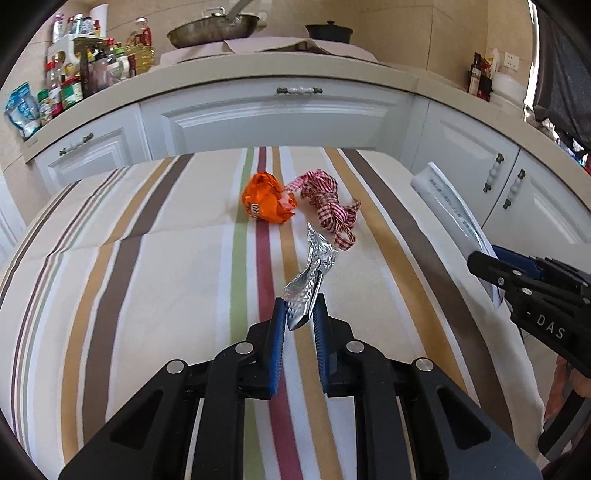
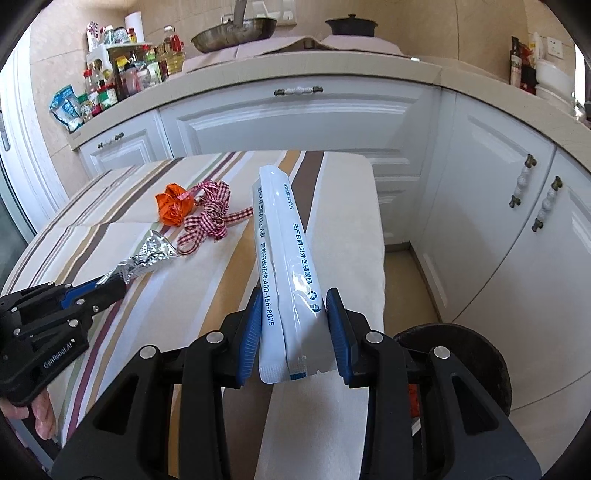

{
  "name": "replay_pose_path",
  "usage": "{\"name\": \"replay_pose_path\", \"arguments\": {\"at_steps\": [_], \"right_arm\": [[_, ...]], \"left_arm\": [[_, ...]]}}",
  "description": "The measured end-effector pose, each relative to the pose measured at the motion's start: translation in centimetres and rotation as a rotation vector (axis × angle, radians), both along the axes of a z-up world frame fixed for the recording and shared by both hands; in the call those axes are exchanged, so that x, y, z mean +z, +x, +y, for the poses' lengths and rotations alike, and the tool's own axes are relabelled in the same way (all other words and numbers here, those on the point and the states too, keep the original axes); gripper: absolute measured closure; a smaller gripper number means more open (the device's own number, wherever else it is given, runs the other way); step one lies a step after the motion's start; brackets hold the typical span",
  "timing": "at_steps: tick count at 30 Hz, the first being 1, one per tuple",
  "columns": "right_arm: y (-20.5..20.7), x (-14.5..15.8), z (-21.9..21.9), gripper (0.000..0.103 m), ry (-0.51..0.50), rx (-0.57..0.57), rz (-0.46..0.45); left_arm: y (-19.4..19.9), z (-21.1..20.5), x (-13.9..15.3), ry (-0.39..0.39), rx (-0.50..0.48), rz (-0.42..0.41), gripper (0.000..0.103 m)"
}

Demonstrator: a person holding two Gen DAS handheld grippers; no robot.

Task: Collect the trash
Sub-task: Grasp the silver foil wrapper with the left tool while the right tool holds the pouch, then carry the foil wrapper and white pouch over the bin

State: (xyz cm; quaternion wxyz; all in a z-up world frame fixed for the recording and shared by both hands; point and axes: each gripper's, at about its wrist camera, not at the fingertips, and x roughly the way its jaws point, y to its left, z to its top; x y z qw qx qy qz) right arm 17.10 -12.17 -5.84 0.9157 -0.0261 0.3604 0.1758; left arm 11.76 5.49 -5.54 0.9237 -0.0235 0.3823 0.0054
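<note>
My left gripper (image 1: 300, 314) is shut on the near end of a crumpled silver foil wrapper (image 1: 314, 269), which sticks forward above the striped tablecloth (image 1: 147, 277). From the right wrist view the same foil wrapper (image 2: 147, 256) juts out of the left gripper (image 2: 110, 284). My right gripper (image 2: 291, 325) is shut on a long white plastic packet (image 2: 284, 251) with blue print, lifted over the table's right side. On the cloth farther away lie a crumpled orange wrapper (image 1: 267, 201) (image 2: 174, 208) and a red-and-white checked ribbon (image 1: 328, 206) (image 2: 208, 218).
White kitchen cabinets (image 1: 280, 118) and a beige counter stand behind the table, with bottles and jars (image 1: 81, 74) at the left and a pan (image 1: 212, 27) at the back. A dark round bin (image 2: 461, 365) stands on the floor to the right of the table.
</note>
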Motion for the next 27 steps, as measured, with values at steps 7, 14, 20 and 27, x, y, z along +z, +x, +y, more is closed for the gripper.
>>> {"name": "replay_pose_path", "arguments": {"at_steps": [7,14,20,27], "right_arm": [[-3.3,1.4,-0.8,0.070,0.030,-0.017,-0.090],[-6.3,3.3,-2.0,0.070,0.055,-0.049,-0.177],[-8.8,4.6,-3.2,0.070,0.071,-0.078,-0.248],[-11.1,4.9,-5.1,0.070,0.080,-0.114,-0.281]], "left_arm": [[-2.2,0.3,1.4,-0.006,0.028,-0.067,0.087],[-4.6,-0.2,3.5,-0.003,0.043,-0.163,0.087],[-5.9,-0.9,4.3,-0.010,0.040,-0.216,0.087],[-7.2,-2.6,4.6,-0.013,0.002,-0.240,0.087]]}}
